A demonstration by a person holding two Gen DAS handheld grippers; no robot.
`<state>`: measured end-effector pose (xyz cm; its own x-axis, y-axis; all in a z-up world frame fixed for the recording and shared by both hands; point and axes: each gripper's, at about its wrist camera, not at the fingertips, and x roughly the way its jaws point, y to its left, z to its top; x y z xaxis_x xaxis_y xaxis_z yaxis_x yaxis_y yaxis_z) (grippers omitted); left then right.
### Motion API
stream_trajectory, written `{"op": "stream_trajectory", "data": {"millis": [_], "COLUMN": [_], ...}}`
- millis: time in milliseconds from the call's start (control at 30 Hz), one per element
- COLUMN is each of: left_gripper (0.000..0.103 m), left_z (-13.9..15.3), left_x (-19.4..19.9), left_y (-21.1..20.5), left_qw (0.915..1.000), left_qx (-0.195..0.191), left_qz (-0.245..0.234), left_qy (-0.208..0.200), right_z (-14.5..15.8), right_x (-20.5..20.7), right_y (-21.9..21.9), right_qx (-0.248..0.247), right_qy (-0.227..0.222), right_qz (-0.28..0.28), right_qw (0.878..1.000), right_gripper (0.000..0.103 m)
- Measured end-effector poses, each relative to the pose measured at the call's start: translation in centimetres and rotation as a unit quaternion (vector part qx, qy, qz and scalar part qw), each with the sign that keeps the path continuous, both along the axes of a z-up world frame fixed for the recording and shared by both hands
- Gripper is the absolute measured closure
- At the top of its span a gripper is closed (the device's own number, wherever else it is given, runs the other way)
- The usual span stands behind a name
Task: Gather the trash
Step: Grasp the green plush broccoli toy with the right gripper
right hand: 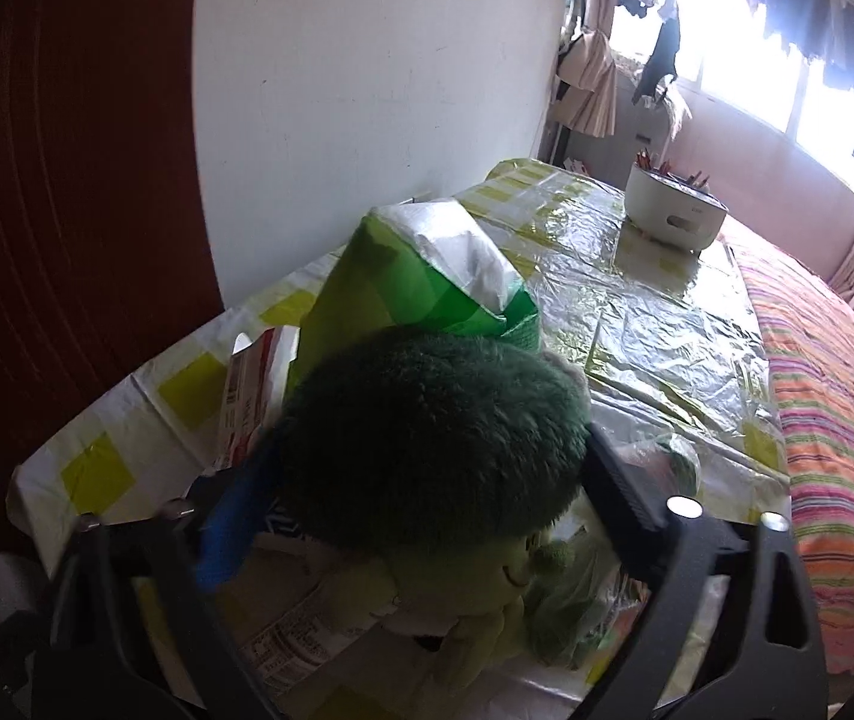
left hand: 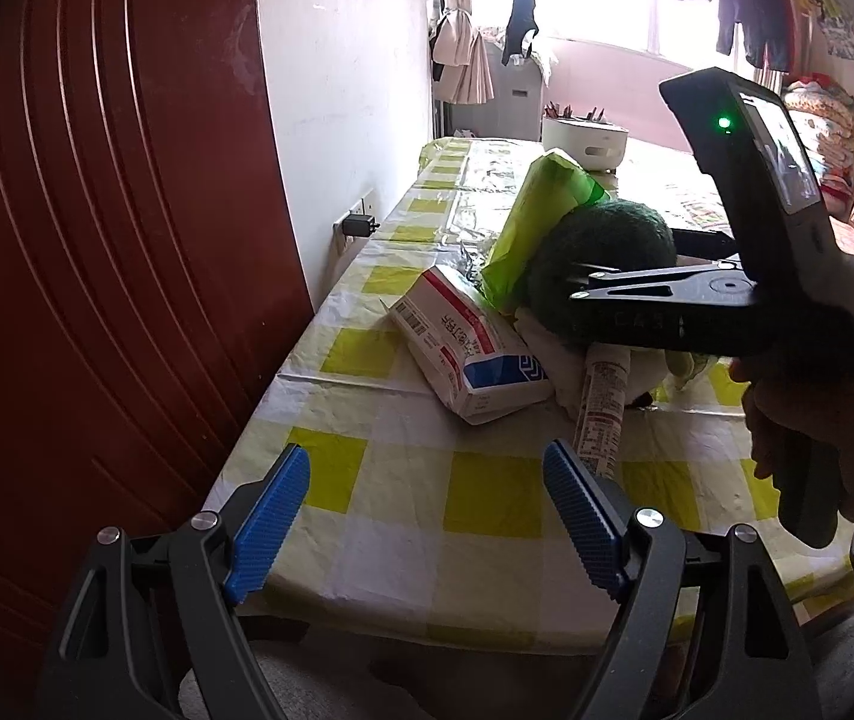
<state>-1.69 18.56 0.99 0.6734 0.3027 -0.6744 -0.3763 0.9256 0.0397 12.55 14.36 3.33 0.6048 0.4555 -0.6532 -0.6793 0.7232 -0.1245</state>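
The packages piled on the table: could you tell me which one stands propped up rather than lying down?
The green pack leans upright behind the broccoli plush. The red-and-blue white pack and the printed tube lie on the checked tablecloth.

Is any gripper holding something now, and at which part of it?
The right gripper is around the broccoli toy's dark green head; whether its pads press it cannot be told. The left gripper holds nothing.

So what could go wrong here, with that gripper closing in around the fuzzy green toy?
The right gripper straddles the green plush toy, which hardly looks like trash; grabbing it may be a mistake. The toy lies on the pile, so lifting it could shift the tissue pack and tube beneath. The green packet leans close behind and might topple.
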Motion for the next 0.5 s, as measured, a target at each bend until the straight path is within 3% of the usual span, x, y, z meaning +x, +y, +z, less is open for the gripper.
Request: {"op": "stream_trajectory", "data": {"millis": [167,500], "left_gripper": [0.025,0.025], "left_z": [-0.4,-2.2], "left_x": [0.0,1.1], "left_y": [-0.1,-2.9], "left_qw": [0.9999,0.9971], "left_qx": [-0.005,-0.006], "left_qz": [-0.004,-0.060], "left_qy": [0.008,0.047], "right_z": [0.5,1.3], "right_x": [-2.4,-8.5], "right_y": [-2.0,-12.1], "right_qx": [0.032,0.156], "right_qy": [-0.009,0.025], "right_qz": [0.011,-0.027], "right_qw": [0.999,0.987], "right_gripper": [0.031,0.031]}}
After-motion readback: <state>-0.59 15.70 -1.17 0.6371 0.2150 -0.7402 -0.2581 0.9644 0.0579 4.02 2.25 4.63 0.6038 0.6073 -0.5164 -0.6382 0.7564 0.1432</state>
